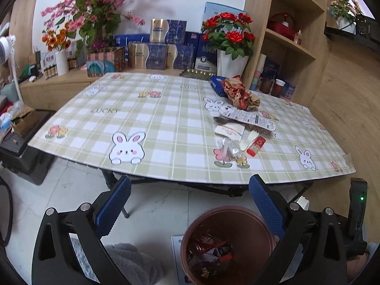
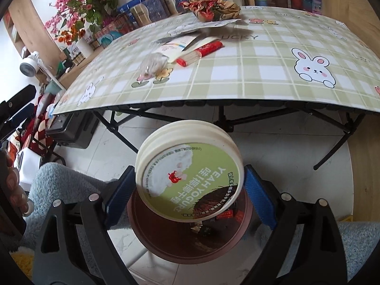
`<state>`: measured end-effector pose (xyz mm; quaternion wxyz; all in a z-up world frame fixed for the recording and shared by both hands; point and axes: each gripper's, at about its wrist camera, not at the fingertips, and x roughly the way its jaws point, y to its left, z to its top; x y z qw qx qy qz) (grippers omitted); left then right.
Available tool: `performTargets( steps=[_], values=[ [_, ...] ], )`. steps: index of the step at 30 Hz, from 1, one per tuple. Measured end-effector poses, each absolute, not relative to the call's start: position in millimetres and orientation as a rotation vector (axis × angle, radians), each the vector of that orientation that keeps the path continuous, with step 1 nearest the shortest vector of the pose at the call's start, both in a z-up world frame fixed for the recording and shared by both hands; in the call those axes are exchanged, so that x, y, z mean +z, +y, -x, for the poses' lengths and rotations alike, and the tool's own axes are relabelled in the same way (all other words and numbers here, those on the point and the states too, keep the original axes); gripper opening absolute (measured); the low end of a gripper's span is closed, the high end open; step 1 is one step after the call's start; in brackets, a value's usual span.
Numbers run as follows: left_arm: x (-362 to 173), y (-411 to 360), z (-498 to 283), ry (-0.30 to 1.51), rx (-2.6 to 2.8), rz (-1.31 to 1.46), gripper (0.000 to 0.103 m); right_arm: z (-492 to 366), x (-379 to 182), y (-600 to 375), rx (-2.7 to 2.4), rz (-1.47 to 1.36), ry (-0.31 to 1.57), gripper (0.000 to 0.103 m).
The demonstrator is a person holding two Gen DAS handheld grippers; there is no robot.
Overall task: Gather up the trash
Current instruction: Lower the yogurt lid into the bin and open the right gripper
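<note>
A round white yogurt tub with a green label (image 2: 190, 178) is pinched in the right claw (image 2: 187, 187) above the brown plastic bin (image 2: 190, 244). The left claw (image 1: 190, 197) is spread, holding nothing. Wrappers (image 1: 239, 95) are left on the checked surface (image 1: 166, 123).

Right wrist view: yogurt tub (image 2: 190, 180) covers the 12 o'clock part of the brown bin (image 2: 166, 244); contents behind it hidden. Whether the blue pads (image 2: 258, 197) touch the tub: cannot tell.
Left wrist view: bin (image 1: 237, 216) cut off at 6 o'clock by the frame edge. Print on the flat white label (image 1: 247, 117) too small to read.
</note>
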<state>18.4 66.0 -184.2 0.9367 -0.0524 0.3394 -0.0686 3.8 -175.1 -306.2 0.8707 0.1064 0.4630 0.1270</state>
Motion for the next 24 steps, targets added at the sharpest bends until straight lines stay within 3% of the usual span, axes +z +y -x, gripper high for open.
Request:
performTargets(
  steps=[20, 24],
  values=[
    [-210.9, 79.8, -5.9, 0.739, 0.006, 0.149, 0.097, -3.2, -313.7, -169.6, 0.276, -0.212, 1.000, 0.090],
    [-212.2, 79.5, -5.9, 0.743, 0.011, 0.143, 0.097, -4.2, -311.4, -170.0, 0.274, -0.218, 0.988, 0.096]
  ],
)
